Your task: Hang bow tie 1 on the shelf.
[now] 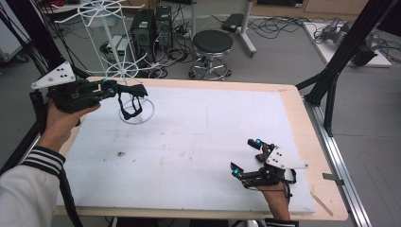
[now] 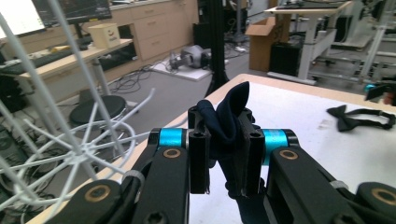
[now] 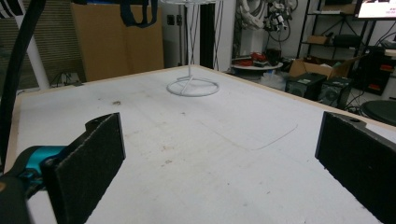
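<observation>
Two grippers are at work on our table (image 1: 198, 142). Nearest us, the right gripper (image 1: 246, 156) rests low on the white mat by our edge, its jaws spread wide with nothing between them; in the right gripper view only bare mat lies between the pads. Farther out, at the far left corner, our left gripper (image 1: 111, 88) has its jaws clamped tight on a dark bow tie (image 2: 229, 122), whose strap (image 1: 130, 105) dangles in a loop over the round base of the white wire rack (image 1: 116, 45). A second bow tie (image 2: 359, 117) lies flat on the mat. We judge the step to be hanging the tie on the rack. Next we need to lift the strap over one of the rack's arms, then let go.
</observation>
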